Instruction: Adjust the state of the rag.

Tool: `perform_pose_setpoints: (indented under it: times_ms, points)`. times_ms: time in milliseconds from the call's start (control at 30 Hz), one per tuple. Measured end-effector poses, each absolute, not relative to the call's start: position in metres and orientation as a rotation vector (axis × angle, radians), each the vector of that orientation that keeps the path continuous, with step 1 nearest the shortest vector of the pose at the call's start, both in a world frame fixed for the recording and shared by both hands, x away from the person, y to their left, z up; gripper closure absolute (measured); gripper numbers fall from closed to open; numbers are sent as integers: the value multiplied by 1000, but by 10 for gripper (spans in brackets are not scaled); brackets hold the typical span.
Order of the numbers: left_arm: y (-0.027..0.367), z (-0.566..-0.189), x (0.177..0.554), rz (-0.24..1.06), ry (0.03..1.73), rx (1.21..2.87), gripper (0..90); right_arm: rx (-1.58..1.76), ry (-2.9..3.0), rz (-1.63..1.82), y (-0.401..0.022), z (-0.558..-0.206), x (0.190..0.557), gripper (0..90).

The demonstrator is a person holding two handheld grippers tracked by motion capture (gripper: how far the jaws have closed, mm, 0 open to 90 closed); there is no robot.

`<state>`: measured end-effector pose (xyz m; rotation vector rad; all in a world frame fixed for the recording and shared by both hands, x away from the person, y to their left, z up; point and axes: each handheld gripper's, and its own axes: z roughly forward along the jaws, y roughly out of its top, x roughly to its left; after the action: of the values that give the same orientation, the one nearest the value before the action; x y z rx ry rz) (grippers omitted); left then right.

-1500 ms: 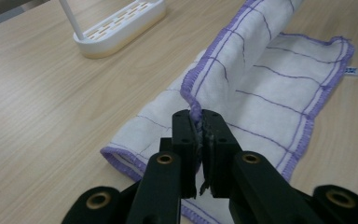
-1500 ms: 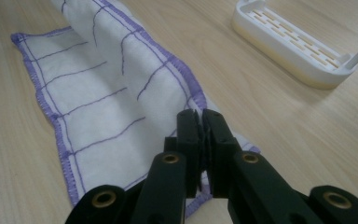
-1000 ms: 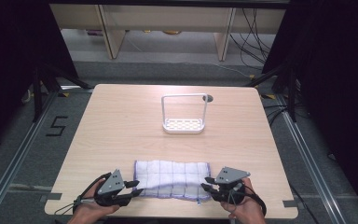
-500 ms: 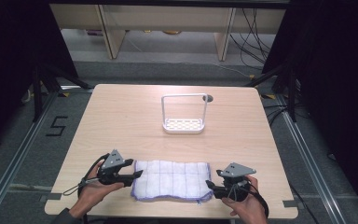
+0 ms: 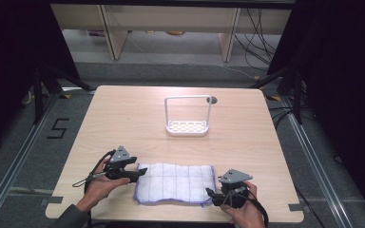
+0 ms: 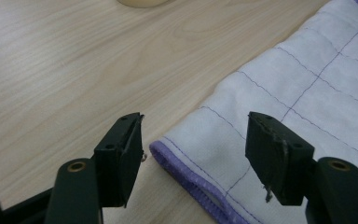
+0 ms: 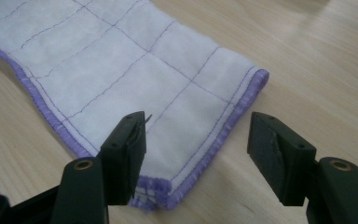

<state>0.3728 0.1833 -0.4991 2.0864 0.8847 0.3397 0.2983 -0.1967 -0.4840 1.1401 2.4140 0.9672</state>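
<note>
The left claw (image 5: pixel 141 173) is standing released at the left end of the cloth (image 5: pixel 176 183), its jaws having just been opening; in the left gripper view the left claw (image 6: pixel 193 142) is hanging spread over the cloth (image 6: pixel 303 88), whose purple-hemmed corner is lying in the gap between the jaws with neither pad pressing on it. The right claw (image 5: pixel 209 194) is likewise standing released at the cloth's right end, its jaws also having just been opening; in the right gripper view the right claw (image 7: pixel 196 140) is straddling the near corner of the cloth (image 7: pixel 121 70), the left jaw hovering above the fabric and the right jaw standing over bare wood just beside the hem. The cloth is lying flat near the front edge of the bench (image 5: pixel 123 114), between the two claws, as a long rectangle running left to right. It is showing white quilted fabric crossed by thin purple stitch lines that are forming a grid of squares, and a thick purple overlocked border is running along its edges; at the corners the hem is showing more than one layer. Well apart from it, toward the far side of the bench, a white wire rack (image 5: pixel 187 127) with a tall handle is standing upright.
</note>
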Motion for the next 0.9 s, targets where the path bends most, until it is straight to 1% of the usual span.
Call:
perform_pose_setpoints:
  times_ms: [67, 100, 600, 800, 900]
  points:
    - [182, -499, 375, 339, 887, 2086, 350, 1103, 2399, 955, -197, -485, 300, 376]
    - [182, -499, 375, 336, 889, 2089, 348, 1154, 2408, 949, -195, -486, 298, 373]
    - [181, -502, 382, 308, 889, 2103, 331, 1152, 2389, 942, -192, -491, 295, 366]
    - [180, -505, 386, 317, 883, 2134, 336, 1181, 2379, 916, -187, -494, 288, 366]
    - [178, -506, 387, 308, 888, 2137, 356, 1180, 2385, 905, -184, -495, 285, 366]
